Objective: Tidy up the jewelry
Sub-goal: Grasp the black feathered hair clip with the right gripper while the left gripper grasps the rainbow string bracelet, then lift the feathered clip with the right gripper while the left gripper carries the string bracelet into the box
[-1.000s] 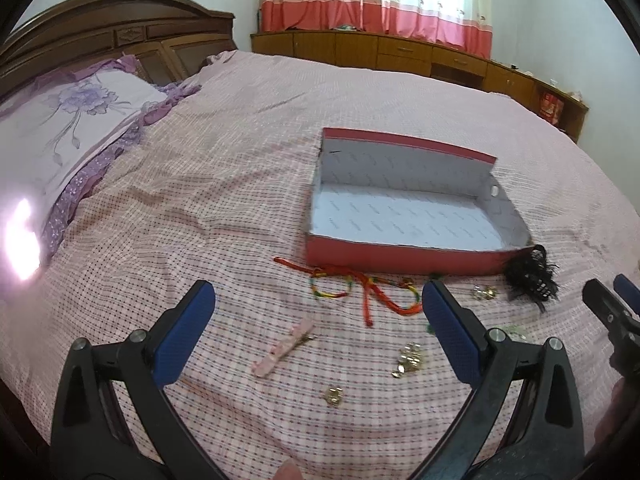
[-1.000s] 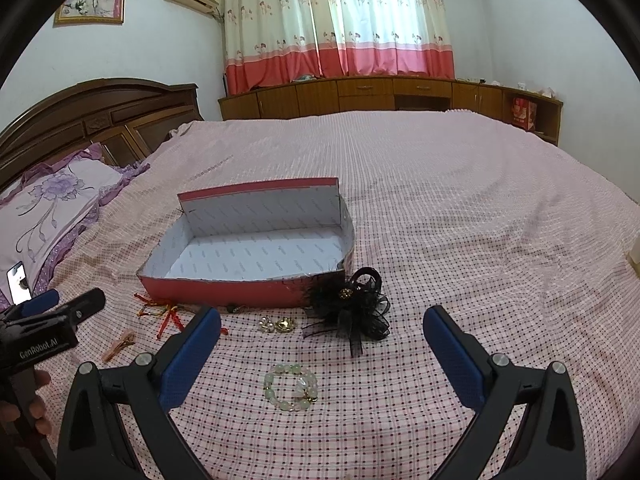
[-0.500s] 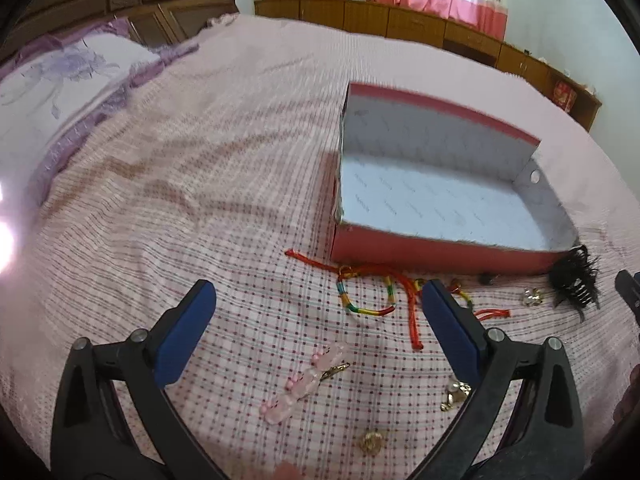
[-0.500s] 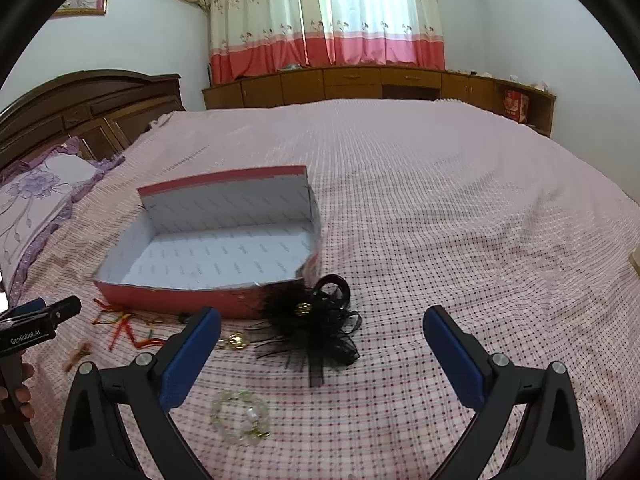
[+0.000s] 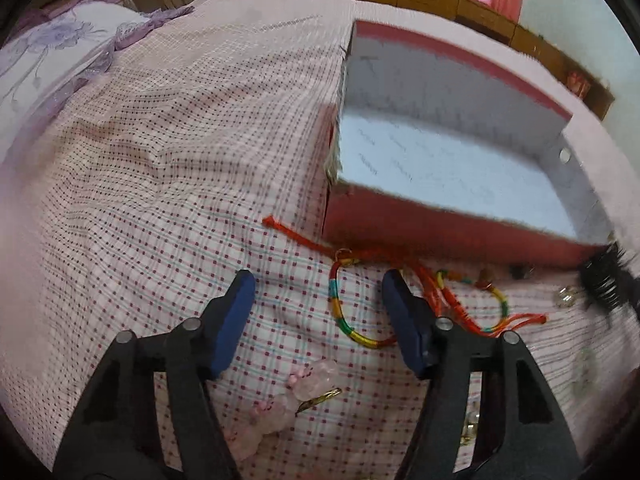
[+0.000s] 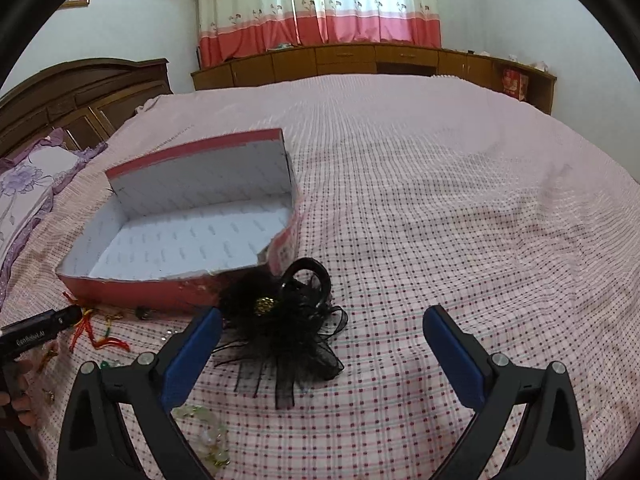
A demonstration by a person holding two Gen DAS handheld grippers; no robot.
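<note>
I count one red box, open with a white inside, sitting on the bed, toward the headboard side. One rainbow bracelet tangled with red cord lies just in front of the box, one pink hair clip nearer me. One black frilly hair flower with a gold center touches the box's front corner, one pale bead bracelet below it. My left gripper has its fingers spread partway, holding nothing, right over the rainbow bracelet. Right gripper is wide open and empty by the flower. Pink checked bedspread, pink curtains, wooden cabinets.
</note>
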